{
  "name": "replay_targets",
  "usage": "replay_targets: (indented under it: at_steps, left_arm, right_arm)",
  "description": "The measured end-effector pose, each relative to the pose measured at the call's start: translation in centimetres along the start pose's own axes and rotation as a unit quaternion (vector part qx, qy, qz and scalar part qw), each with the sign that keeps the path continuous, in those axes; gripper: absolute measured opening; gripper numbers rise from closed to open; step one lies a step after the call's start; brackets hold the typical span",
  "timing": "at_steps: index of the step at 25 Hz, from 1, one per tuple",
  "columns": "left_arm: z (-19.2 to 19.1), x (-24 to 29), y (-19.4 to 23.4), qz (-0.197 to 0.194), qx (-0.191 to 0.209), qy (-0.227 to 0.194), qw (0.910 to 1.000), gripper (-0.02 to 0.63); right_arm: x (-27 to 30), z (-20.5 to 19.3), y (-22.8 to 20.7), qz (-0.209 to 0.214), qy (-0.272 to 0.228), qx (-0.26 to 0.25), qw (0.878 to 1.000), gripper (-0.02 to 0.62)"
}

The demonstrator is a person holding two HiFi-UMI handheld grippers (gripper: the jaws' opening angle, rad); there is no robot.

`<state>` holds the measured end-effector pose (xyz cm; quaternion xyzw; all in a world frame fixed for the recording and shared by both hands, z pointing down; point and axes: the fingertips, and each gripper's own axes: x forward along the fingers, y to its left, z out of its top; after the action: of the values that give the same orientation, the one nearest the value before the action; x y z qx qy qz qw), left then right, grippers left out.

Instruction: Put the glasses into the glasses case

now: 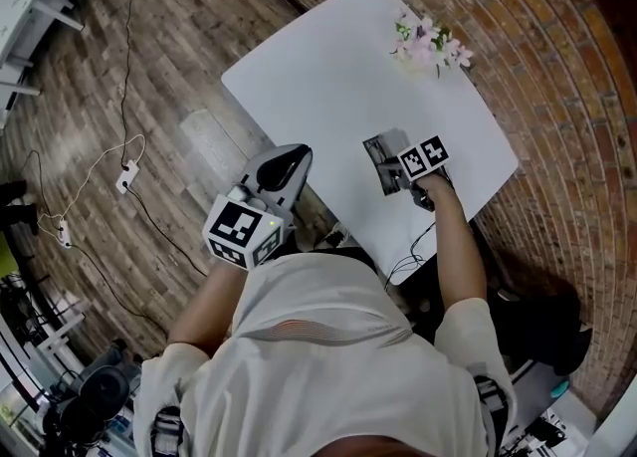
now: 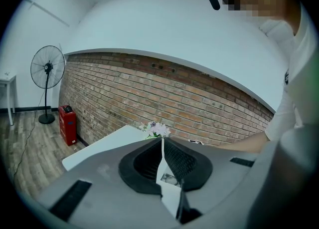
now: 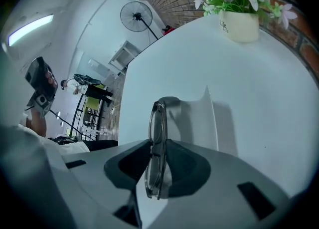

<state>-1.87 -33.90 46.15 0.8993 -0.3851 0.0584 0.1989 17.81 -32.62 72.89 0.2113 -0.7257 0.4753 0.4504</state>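
Grey-framed glasses (image 3: 156, 123) clamped in right claw (image 3: 158, 145), pale case (image 3: 195, 118) just beyond

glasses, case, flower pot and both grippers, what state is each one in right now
glasses: folded, clamped edge-on, not yet in the case
glasses case: looks open, flap raised, lying on the table
right gripper: shut on the glasses, pointing down at the case
left gripper: shut, nothing between the jaws
flower pot: upright on the table
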Motion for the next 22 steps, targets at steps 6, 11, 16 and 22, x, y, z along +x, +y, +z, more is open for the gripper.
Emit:
replay_targets:
  at_steps: [6,11,16,22]
  left_arm:
    - [0.0,0.0,0.2,0.0,0.0,0.003,1.0,0.026]
    - [0.3,0.1,0.1,-0.005,0.003,0.002,1.0,0.026]
    - [0.6,0.4,0.0,-0.011,0.006,-0.002,0.9999,0.026]
    - [2.1,1.6,-1.5,-0.048,0.019,-0.018,0.9985,0.026]
  right_arm:
    - [0.3,0.1,0.1,-0.003,-0.001,0.004,1.0,0.164]
    - [-0.1,0.5,-0.2,-0.035,-0.014,-0.006,0.999,0.229]
    - [-3.0,1.9,0.7,-0.072,-0.078,-0.017,0.994,0.258]
    - [-11.7,4.4,3.9,-0.101,-0.262,-0.022,0.96,0.258]
